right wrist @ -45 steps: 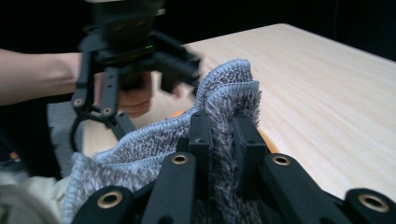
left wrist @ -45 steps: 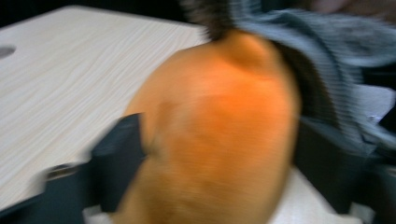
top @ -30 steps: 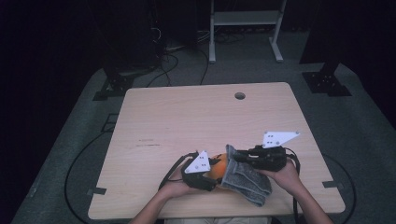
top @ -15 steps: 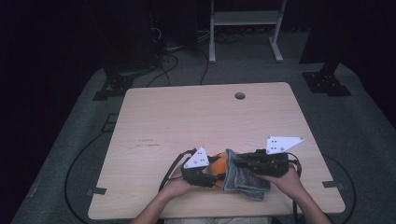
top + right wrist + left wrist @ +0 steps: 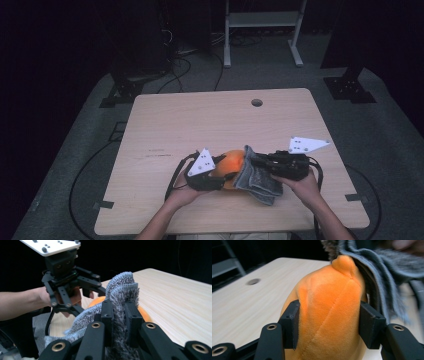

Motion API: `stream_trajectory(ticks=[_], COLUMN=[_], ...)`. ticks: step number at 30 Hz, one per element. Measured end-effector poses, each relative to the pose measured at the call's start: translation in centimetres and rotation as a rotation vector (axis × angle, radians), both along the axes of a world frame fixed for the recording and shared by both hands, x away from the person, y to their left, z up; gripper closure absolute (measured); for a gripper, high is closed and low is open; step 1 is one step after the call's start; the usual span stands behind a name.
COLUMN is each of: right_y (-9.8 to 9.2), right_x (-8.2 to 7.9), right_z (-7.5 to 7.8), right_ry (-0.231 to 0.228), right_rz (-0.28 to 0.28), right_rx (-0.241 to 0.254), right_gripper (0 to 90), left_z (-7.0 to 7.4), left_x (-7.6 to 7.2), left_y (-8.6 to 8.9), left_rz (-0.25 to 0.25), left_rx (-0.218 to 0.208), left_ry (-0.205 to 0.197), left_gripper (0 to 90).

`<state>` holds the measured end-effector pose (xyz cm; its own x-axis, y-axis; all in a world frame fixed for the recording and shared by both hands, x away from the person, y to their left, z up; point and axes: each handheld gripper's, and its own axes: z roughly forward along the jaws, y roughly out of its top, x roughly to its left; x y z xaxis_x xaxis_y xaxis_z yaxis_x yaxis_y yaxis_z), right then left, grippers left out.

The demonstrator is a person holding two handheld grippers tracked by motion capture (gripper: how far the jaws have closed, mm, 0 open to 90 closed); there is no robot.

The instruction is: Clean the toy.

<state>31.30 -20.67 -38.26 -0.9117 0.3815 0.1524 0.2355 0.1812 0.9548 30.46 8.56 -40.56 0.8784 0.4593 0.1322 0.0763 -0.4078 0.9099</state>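
An orange plush toy [image 5: 231, 162] sits near the table's front edge between my two grippers. My left gripper [image 5: 329, 327] has its pads pressed into the toy's [image 5: 329, 307] sides, and its jaws have just been closing on it. A fuzzy grey cloth [image 5: 260, 181] hangs against the toy's right side and covers part of it. My right gripper [image 5: 119, 312] is shut on a fold of this cloth [image 5: 122, 290], with a bit of orange [image 5: 143, 312] showing behind. In the right gripper view the left gripper [image 5: 82, 287] faces me from across the toy.
The pale wooden table [image 5: 200, 120] has a round cable hole [image 5: 256, 102] near its far edge. Black cables trail from both grippers over the front edge. Dark floor, cables and a metal stand [image 5: 260, 30] lie beyond the table.
The left gripper has risen a little with the orange toy and squeezed it tighter. The cloth has bunched closer against the toy. The right gripper has stayed about where it was.
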Motion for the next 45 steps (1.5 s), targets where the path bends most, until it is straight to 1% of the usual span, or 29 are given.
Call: stream_trajectory(ticks=[1, 2, 4, 5, 6, 7, 8, 10, 11, 12, 14, 16, 17, 19, 20, 21, 23, 25, 27, 28, 30, 33, 35, 38, 40, 41, 43, 44, 45], right_y=[0.8, 1.7, 2.1, 2.4, 2.8, 2.8, 2.7, 2.2, 1.9, 1.5, 1.1, 0.9, 0.7, 0.4, 0.1, 0.1, -0.1, 0.2, 0.7, 1.1, 1.8, 2.4, 2.2, 1.8, 1.7, 1.5, 1.5, 1.5, 1.6], right_x=[0.2, 0.6, 0.8, 1.1, 1.6, 1.6, 1.9, 2.2, 2.1, 1.6, 1.0, 0.7, 0.4, -0.1, -0.5, -0.5, -0.9, -1.2, -1.2, -1.1, -0.7, 0.1, 0.4, 0.1, -0.3, -0.7, -0.9, -1.1, -1.2], right_z=[0.1, 0.2, 0.1, -0.1, -0.7, -0.7, -1.1, -2.1, -2.4, -2.7, -3.0, -3.2, -3.3, -3.6, -3.7, -3.7, -3.6, -3.2, -2.8, -2.5, -2.1, -2.1, -2.5, -3.2, -3.7, -4.1, -4.3, -4.4, -4.5], right_ry=[-0.009, -0.007, -0.008, -0.006, -0.001, -0.001, 0.005, 0.045, 0.058, 0.057, 0.062, 0.06, 0.056, 0.055, 0.054, 0.054, 0.049, 0.046, 0.04, 0.03, 0.017, 0.02, 0.041, 0.062, 0.057, 0.063, 0.055, 0.053, 0.052], right_rz=[0.008, 0.016, 0.011, 0.005, -0.008, -0.008, -0.015, -0.007, -0.003, 0.005, 0.022, 0.018, 0.018, 0.026, 0.028, 0.028, 0.035, 0.053, 0.071, 0.074, 0.071, 0.046, 0.047, 0.066, 0.086, 0.118, 0.127, 0.141, 0.154], right_rx=[-0.011, -0.008, -0.019, -0.03, -0.086, -0.086, -0.12, -0.109, -0.102, -0.124, -0.13, -0.139, -0.147, -0.162, -0.184, -0.184, -0.205, -0.215, -0.203, -0.204, -0.216, -0.241, -0.23, -0.221, -0.214, -0.198, -0.199, -0.198, -0.196], right_gripper=[79.3, 79.2, 79.2, 79.2, 79.2, 79.2, 79.1, 79.1, 79.1, 79.0, 78.8, 78.8, 78.8, 78.8, 78.8, 78.8, 78.8, 78.6, 78.6, 78.7, 78.8, 78.8, 78.7, 78.7, 78.5, 78.5, 78.5, 78.5, 78.4], left_z=[0.0, -0.3, -0.5, -0.7, -1.2, -1.2, -1.4, -1.3, -1.1, -1.0, -0.6, -0.5, -0.5, -0.6, -1.0, -1.0, -1.5, -2.0, -2.1, -2.1, -2.0, -1.8, -1.6, -1.1, -0.6, -0.4, -0.2, -0.1, -0.1], left_x=[0.0, 0.1, 0.1, 0.1, 0.3, 0.3, 0.3, 0.4, 0.6, 0.8, 1.0, 1.0, 1.1, 1.4, 1.7, 1.7, 1.9, 1.7, 1.5, 1.2, 0.9, 0.6, 0.6, 0.7, 0.8, 0.9, 1.3, 1.4, 1.6], left_y=[0.1, 0.1, 0.0, 0.0, 0.0, 0.0, 0.0, 0.2, 0.3, 0.6, 1.3, 1.4, 1.4, 1.4, 1.4, 1.4, 1.1, 0.7, 0.4, 0.3, 0.2, 0.4, 0.7, 0.8, 0.6, 0.4, -0.2, -0.6, -1.0], left_rz=[0.013, 0.042, 0.049, 0.049, 0.029, 0.029, 0.006, -0.028, -0.05, -0.072, -0.1, -0.089, -0.088, -0.058, -0.028, -0.028, -0.034, -0.047, -0.07, -0.082, -0.109, -0.134, -0.164, -0.212, -0.224, -0.221, -0.242, -0.253, -0.261], left_rx=[0.01, 0.036, 0.047, 0.052, 0.075, 0.075, 0.061, 0.054, 0.036, 0.002, -0.031, -0.041, -0.057, -0.065, -0.07, -0.07, -0.054, -0.031, -0.006, 0.013, 0.05, 0.079, 0.083, 0.056, 0.028, 0.02, -0.007, -0.012, 0.005], left_ry=[-0.005, -0.016, -0.012, 0.001, 0.044, 0.044, 0.06, 0.091, 0.12, 0.146, 0.149, 0.144, 0.156, 0.149, 0.168, 0.168, 0.212, 0.214, 0.225, 0.218, 0.216, 0.221, 0.23, 0.218, 0.207, 0.194, 0.191, 0.194, 0.194], left_gripper=[42.4, 42.5, 42.5, 42.1, 40.1, 38.1, 38.1, 33.7, 30.5, 28.6, 27.2, 26.9, 27.0, 27.1, 27.7, 27.6, 27.6, 28.3, 30.2, 31.4, 33.7, 34.2, 34.0, 29.1, 23.3, 18.8, 18.3, 17.6, 17.5])
